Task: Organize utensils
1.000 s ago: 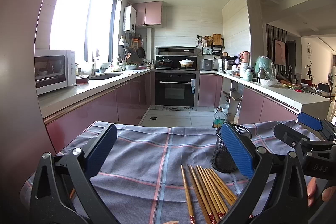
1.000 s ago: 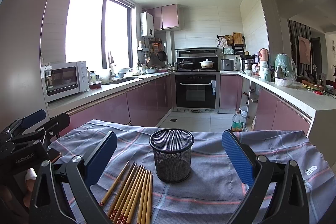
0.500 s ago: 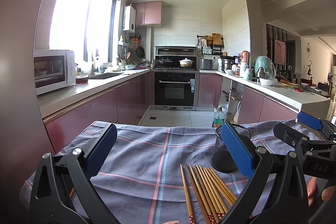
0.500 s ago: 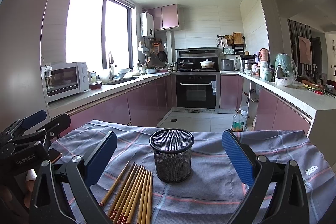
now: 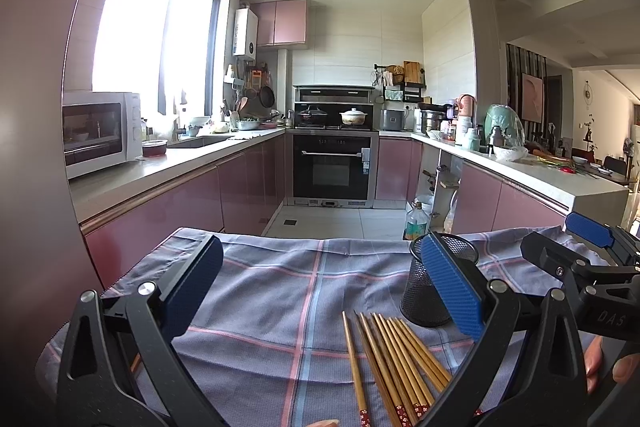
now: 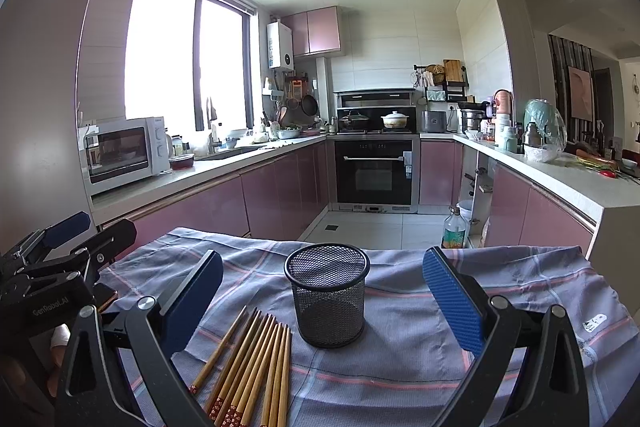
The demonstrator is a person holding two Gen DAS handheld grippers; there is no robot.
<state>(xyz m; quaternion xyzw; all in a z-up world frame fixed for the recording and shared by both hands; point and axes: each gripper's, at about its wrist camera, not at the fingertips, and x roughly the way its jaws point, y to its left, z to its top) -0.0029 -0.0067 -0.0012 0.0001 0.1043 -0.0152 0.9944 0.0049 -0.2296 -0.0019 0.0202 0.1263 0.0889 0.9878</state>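
Kitchen setting, two handheld tongs over a surface draped in a blue-grey plaid cloth (image 6: 420, 351).

Left to right, right wrist view: left tongs (image 6: 52, 251) at the far left edge, seen from the side, above the cloth's left end; a bit of the holding hand (image 6: 60, 343) shows below them. From the left wrist view, left tongs (image 5: 320, 291) spread wide, nothing between the blue pads.

Next, chopsticks (image 6: 256, 367): a bundle of wooden sticks lying flat on the cloth, side by side, red patterned ends toward the camera, tips fanning slightly toward the cup. One stick sits a little apart on the left of the bundle.

Just right of the tips, a black mesh cup (image 6: 327, 295) stands upright, empty, near the sticks; contact cannot be told.

Right tongs (image 6: 322, 293) spread wide, holding nothing, cup framed between the pads but well clear of both.

Behind the surface: microwave (image 6: 124, 153) on the left counter, oven (image 6: 374, 173) at centre back, plastic bottle (image 6: 454, 229) on the floor to the right.
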